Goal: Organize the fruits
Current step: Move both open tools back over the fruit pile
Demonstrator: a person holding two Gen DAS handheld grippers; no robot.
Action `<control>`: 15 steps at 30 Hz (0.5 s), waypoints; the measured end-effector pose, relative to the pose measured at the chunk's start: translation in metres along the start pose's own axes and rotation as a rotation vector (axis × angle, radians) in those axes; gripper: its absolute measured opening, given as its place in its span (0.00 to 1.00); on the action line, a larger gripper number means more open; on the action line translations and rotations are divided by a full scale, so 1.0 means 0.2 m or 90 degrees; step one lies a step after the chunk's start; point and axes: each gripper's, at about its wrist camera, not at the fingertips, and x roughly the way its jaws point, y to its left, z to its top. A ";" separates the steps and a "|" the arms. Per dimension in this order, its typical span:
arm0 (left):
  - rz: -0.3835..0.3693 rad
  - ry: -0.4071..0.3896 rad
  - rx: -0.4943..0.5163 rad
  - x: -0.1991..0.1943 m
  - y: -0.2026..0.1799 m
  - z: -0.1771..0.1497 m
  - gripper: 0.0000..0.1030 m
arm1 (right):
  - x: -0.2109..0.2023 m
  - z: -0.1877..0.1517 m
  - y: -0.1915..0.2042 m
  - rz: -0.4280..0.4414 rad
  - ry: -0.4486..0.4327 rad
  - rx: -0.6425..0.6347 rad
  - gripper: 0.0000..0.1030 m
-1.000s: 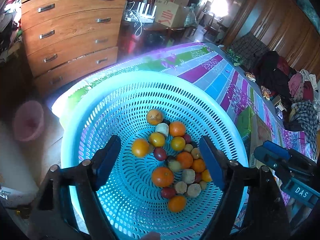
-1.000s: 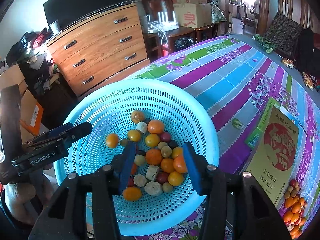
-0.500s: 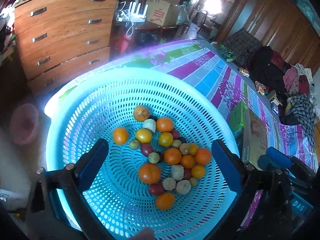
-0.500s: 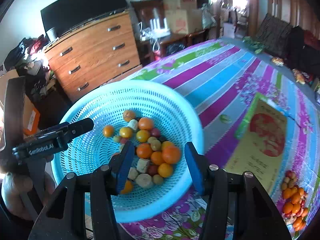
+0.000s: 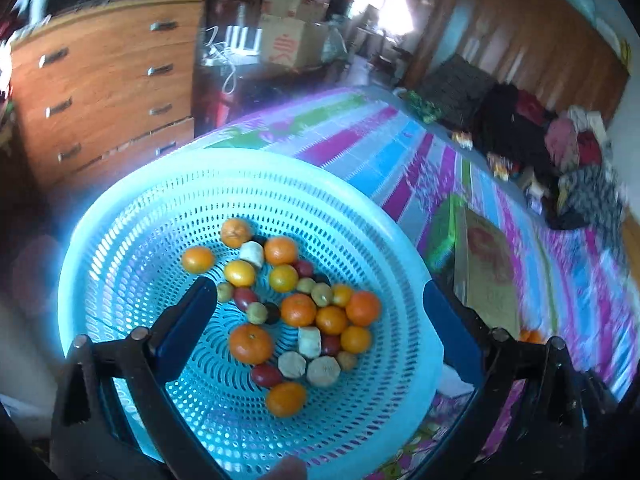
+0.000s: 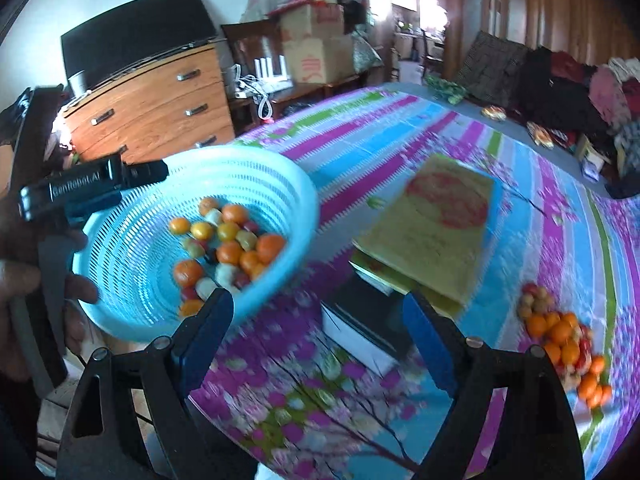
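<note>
A light blue perforated basket (image 5: 132, 240) holds several oranges, small red fruits and pale cut pieces (image 5: 298, 310). My left gripper (image 5: 320, 332) hovers over the basket, open very wide and holding nothing. In the right wrist view the basket (image 6: 280, 184) lies at the left. My right gripper (image 6: 320, 336) hangs over the flowered tablecloth beside the basket; its jaws are opening with nothing between them. A loose pile of oranges and small fruits (image 6: 560, 340) lies on the cloth at the right.
A flat yellow box (image 6: 432, 224) lies on a striped cloth (image 6: 400, 136), with a white-and-black box (image 6: 360, 328) just below my right gripper. A hand holds the left tool's black body (image 6: 80, 190). A wooden dresser (image 5: 100, 92), cartons and clothes stand beyond the table.
My right gripper has swung right, off the basket and over the tablecloth, and its jaws have spread. My left gripper's jaws have widened, and the basket has shifted left in its view.
</note>
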 end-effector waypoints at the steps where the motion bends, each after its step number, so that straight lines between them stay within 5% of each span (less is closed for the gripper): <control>1: 0.011 0.000 0.017 0.00 -0.03 -0.01 1.00 | 0.00 -0.03 -0.02 -0.003 0.004 0.003 0.86; 15: 0.054 0.030 0.128 0.00 -0.36 -0.10 1.00 | -0.07 -0.50 -0.32 -0.033 0.090 0.083 0.86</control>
